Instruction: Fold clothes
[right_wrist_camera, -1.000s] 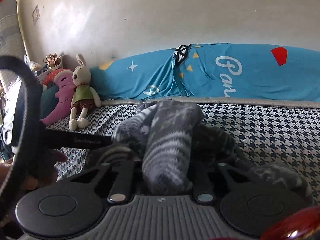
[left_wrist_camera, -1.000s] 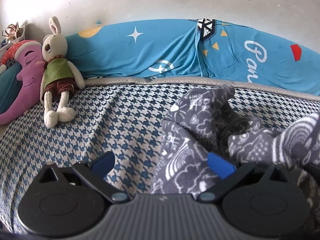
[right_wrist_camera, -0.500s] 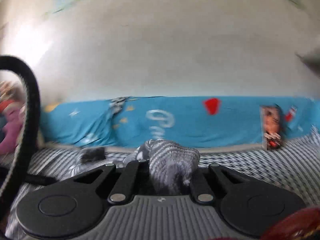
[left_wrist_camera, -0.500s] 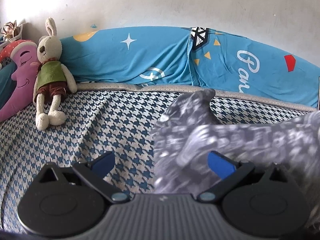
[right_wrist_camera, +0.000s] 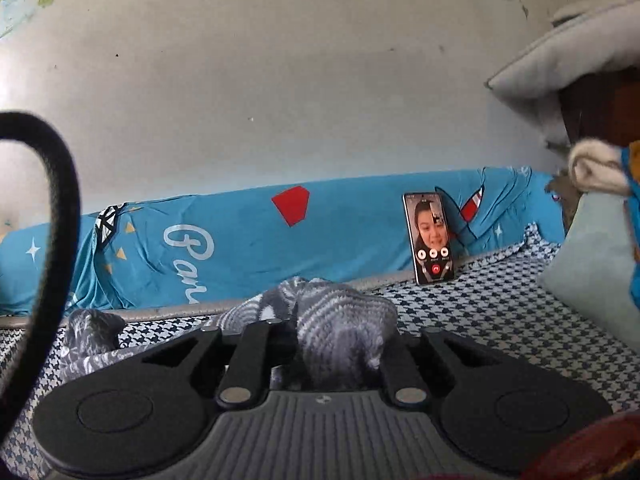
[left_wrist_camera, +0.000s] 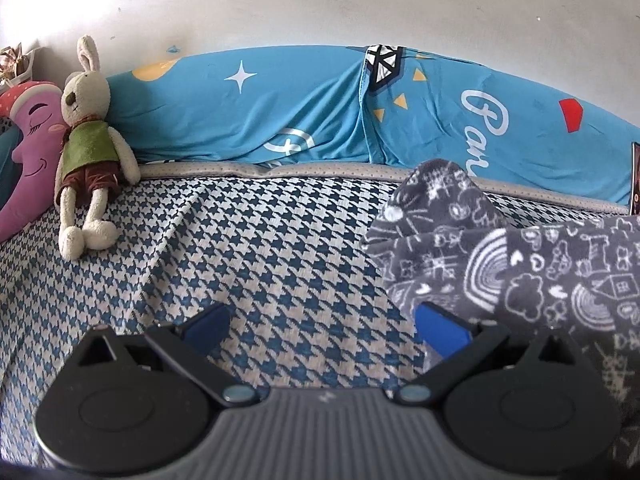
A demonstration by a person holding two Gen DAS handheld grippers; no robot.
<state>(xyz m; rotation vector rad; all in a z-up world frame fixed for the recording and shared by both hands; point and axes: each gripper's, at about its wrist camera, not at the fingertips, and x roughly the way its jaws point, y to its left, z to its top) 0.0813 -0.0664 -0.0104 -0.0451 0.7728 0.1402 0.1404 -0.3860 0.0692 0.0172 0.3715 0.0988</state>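
A dark grey fleece garment (left_wrist_camera: 512, 264) printed with white doodles lies stretched across the right side of the houndstooth bedcover (left_wrist_camera: 260, 248). My left gripper (left_wrist_camera: 324, 326) is open just above the cover, its blue right pad (left_wrist_camera: 440, 330) touching the garment's near edge. In the right wrist view my right gripper (right_wrist_camera: 338, 340) is shut on a bunched fold of the same garment (right_wrist_camera: 340, 320), held up off the bed, while the rest (right_wrist_camera: 92, 332) trails down to the left.
A long blue bolster (left_wrist_camera: 320, 112) runs along the wall. A plush rabbit (left_wrist_camera: 88, 152) and a purple moon cushion (left_wrist_camera: 28, 152) sit at the far left. A phone (right_wrist_camera: 430, 238) leans on the bolster at right, beside a pale pillow (right_wrist_camera: 592, 276). A black cable (right_wrist_camera: 52, 216) loops at left.
My right gripper has swung right with the garment, pulling it out of a heap and stretching it across the bed. The left gripper stayed open and barely moved.
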